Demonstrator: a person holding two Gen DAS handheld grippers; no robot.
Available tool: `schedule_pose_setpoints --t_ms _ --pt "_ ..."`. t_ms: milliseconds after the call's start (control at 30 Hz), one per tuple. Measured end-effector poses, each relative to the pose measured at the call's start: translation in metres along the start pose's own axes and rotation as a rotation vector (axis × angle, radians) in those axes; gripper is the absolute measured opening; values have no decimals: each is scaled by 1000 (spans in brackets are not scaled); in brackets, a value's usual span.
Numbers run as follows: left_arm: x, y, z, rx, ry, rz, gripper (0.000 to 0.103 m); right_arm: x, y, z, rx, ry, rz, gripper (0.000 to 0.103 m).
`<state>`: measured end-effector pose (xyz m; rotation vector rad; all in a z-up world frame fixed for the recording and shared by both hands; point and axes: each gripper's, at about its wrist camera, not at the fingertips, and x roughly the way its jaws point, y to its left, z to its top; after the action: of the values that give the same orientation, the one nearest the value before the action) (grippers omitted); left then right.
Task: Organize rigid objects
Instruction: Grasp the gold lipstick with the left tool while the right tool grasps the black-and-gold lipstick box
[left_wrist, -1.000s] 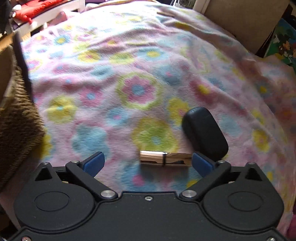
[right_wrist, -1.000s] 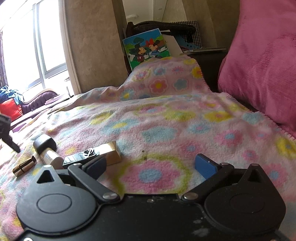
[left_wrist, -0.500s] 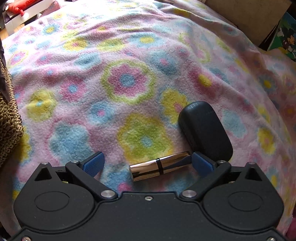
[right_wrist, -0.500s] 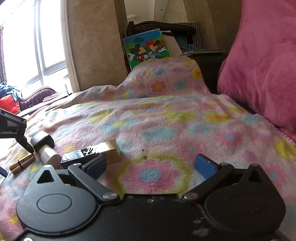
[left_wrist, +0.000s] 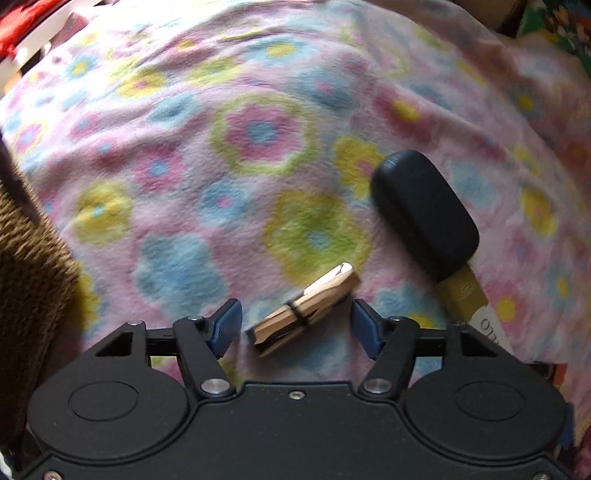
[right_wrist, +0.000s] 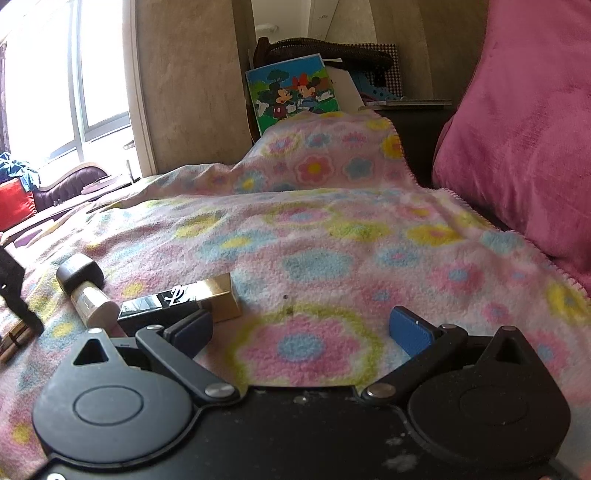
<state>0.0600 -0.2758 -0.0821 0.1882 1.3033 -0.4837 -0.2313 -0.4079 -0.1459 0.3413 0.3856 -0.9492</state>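
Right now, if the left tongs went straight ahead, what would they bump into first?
Probably the gold lipstick tube. It lies tilted on the flowery blanket between the open left tongs, touching neither finger. The dark-capped bottle sits off to the right, likely missed, though depth is hard to judge.

I see a floral fleece blanket (right_wrist: 332, 236) covering the bed | pink cushion (right_wrist: 524, 122) at its right edge | Mickey and Minnie picture book (right_wrist: 293, 92) propped behind the raised blanket | bright window (right_wrist: 48, 81) far left | brown woven basket (left_wrist: 29, 280) at blanket's left
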Motion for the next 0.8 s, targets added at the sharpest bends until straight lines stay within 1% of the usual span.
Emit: schedule_pose_setpoints --t_ms 33,100,133,233,300,400,500,667,800 --pt "-2 6 1 -34 3 -19 64 0 0 0 -1 0 -1 103" --pt "-2 16 4 -101 11 -59 76 0 0 0 -1 0 0 103" --pt "-2 19 5 -130 13 -73 78 0 0 0 -1 0 0 103" --pt "3 25 8 -202 31 -98 80 0 0 0 -1 -1 -1 103" --pt "4 32 9 -273 40 -106 86 0 0 0 -1 0 0 103" --pt "5 38 10 -367 31 -99 87 0 0 0 -1 -1 0 103" --pt "6 41 10 -391 33 -76 86 0 0 0 0 -2 0 103" --pt "10 37 9 -416 63 -31 85 0 0 0 -1 -2 0 103" --pt "12 35 9 -432 65 -4 85 0 1 0 -1 -2 -1 103"
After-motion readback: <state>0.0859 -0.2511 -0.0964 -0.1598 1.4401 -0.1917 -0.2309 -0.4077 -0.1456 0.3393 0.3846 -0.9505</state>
